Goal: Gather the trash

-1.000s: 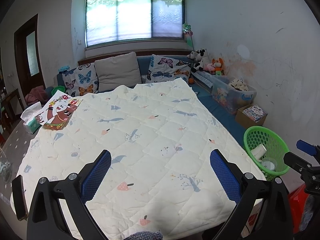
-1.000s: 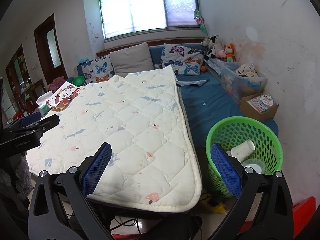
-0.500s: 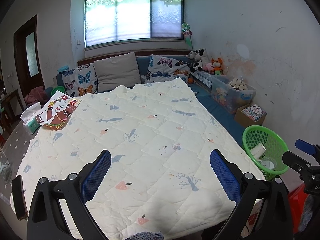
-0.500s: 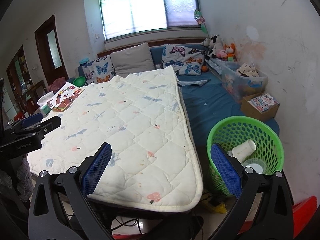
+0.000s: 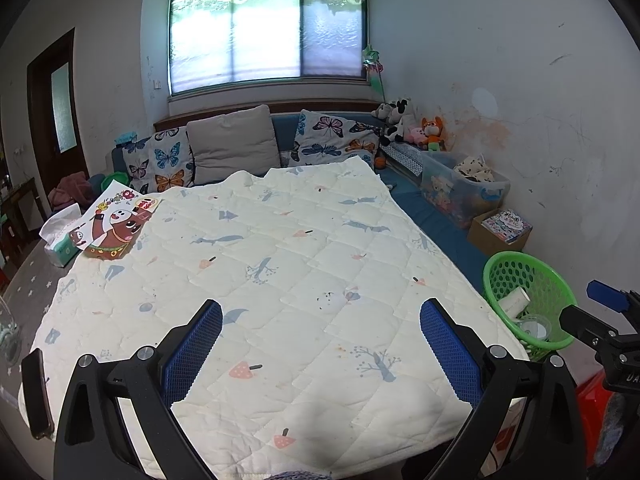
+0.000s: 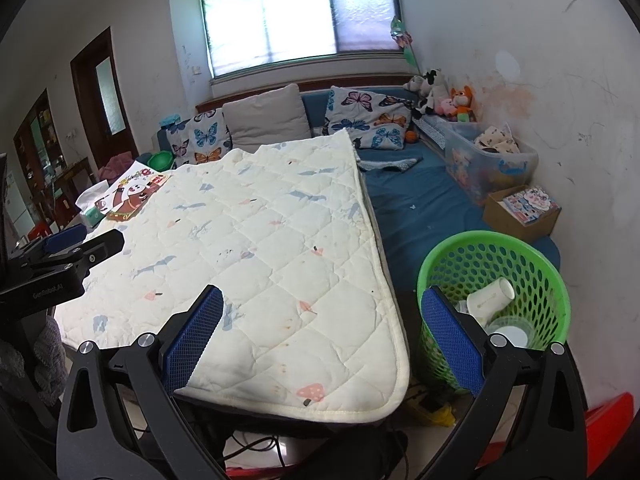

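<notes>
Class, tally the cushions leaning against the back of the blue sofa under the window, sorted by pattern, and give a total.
Butterfly-print cushions: 2
Plain grey cushion: 1
Total: 3

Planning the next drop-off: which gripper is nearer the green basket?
Right. The right gripper sits just beside the green basket, one finger overlapping its rim; the left gripper hangs over the quilt, farther away.

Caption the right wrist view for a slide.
Open right gripper above quilted table cover, beside green basket holding white cup.
</notes>
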A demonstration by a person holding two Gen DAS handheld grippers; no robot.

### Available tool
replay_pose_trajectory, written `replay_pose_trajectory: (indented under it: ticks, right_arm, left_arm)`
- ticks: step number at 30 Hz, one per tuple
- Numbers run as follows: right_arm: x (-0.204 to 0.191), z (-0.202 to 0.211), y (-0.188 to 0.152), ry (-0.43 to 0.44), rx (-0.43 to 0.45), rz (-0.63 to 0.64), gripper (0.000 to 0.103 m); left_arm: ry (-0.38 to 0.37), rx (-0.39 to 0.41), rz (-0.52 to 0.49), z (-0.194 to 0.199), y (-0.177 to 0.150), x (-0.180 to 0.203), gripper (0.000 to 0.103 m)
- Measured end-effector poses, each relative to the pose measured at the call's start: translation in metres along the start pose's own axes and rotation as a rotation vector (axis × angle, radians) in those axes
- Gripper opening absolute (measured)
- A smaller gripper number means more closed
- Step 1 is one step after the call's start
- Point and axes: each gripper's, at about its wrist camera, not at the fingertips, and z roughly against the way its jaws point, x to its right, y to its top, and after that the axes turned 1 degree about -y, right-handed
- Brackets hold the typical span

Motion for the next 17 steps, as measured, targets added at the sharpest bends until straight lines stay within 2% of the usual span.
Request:
replay_pose_trajectory:
  ticks: [17]
  right_arm:
    - [0.0001, -0.0039, -0.0013, 0.003, -0.005, -0.001, 0.099]
  left_arm:
    - [0.034, -0.002, 0.024, -0.0029, -0.0016, -0.0077, 0.096]
